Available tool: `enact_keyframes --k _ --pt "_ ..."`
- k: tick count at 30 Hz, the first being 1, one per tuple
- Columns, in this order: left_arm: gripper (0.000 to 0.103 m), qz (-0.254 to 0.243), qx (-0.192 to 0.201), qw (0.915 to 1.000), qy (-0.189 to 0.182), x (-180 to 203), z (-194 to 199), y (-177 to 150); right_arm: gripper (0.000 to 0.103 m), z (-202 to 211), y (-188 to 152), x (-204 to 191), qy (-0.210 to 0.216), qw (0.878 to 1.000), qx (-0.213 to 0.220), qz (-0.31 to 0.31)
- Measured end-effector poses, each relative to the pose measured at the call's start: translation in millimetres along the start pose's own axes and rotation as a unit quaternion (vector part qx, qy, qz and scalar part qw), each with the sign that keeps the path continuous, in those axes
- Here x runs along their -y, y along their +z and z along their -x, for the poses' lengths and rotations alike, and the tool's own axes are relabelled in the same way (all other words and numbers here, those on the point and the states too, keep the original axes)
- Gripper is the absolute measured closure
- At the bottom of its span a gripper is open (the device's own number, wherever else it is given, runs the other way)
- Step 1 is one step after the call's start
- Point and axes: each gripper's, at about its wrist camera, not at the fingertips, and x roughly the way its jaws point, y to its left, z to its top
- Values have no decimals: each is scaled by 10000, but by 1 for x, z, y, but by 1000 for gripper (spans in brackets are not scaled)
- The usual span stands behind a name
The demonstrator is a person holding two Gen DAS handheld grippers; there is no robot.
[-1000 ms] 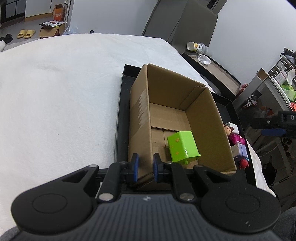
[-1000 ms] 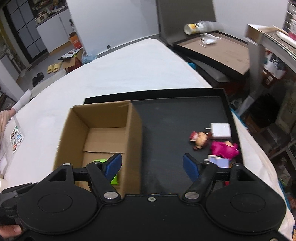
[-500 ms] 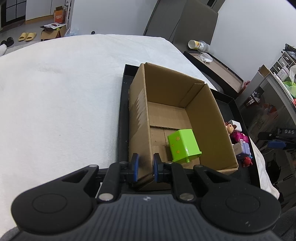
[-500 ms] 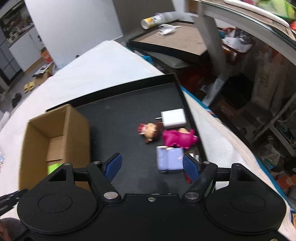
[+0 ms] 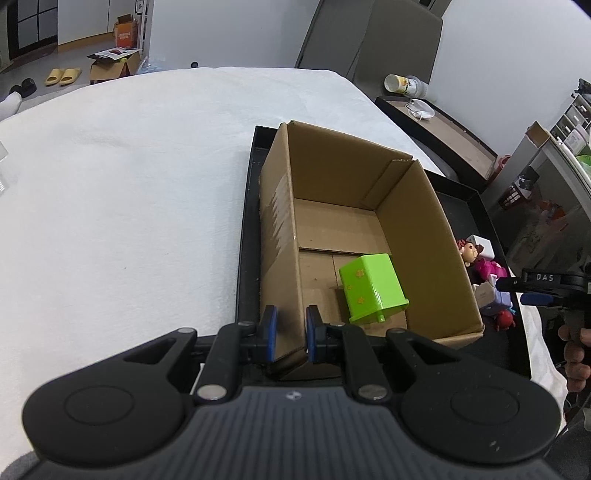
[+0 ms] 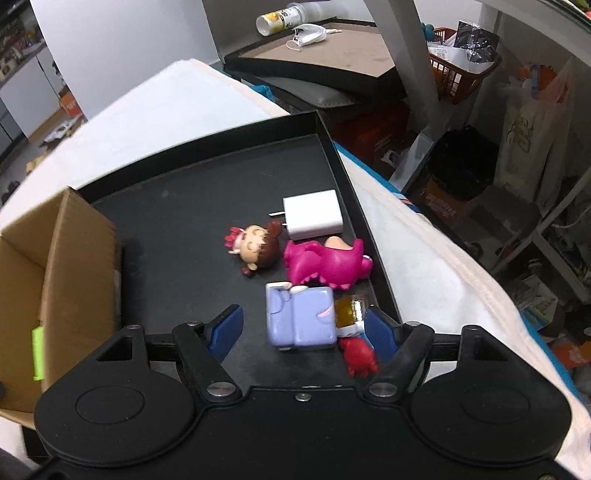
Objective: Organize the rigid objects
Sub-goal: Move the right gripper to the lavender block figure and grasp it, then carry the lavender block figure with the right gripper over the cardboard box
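Lived-in home room: yellow slippers [image 5: 63, 75] on floor, white-covered bed [image 5: 129, 166], cluttered shelves [image 6: 546, 206], orange basket [image 6: 461, 74].

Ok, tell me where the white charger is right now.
In the right wrist view the white charger lies on the black tray near its far right rim, just beyond the pink figure and beside the doll.

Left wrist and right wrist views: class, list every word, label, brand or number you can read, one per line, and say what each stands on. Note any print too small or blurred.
"DAS" on the right gripper, white letters on its black arm, seen in the left wrist view.
Print on the fallen bottle on the far black tray: too blurred to read.
Orange box on the floor: print too small.
Cardboard box, white charger: no text visible.
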Motion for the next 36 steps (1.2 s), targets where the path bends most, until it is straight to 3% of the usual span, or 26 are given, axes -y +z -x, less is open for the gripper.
enact_keyframes --k 6,7,8,20,36 --pt "89 21 -37 10000 84 2 -3 1 45 -15 1 1 -76 9999 -58 53" --pt "89 15 -40 9999 104 3 -3 1 55 -15 2 2 -30 10000 -38 10" --pt "89 6 -42 9999 116 3 -3 1 58 -15 3 3 114 9999 -66 -29" --pt "89 28 -53 9999 91 2 -3 1 60 -4 -3 6 228 9996 -136 -82" --pt "89 -66 -12 10000 -39 -1 -2 -1 60 51 19 -36 473 9981 363 152"
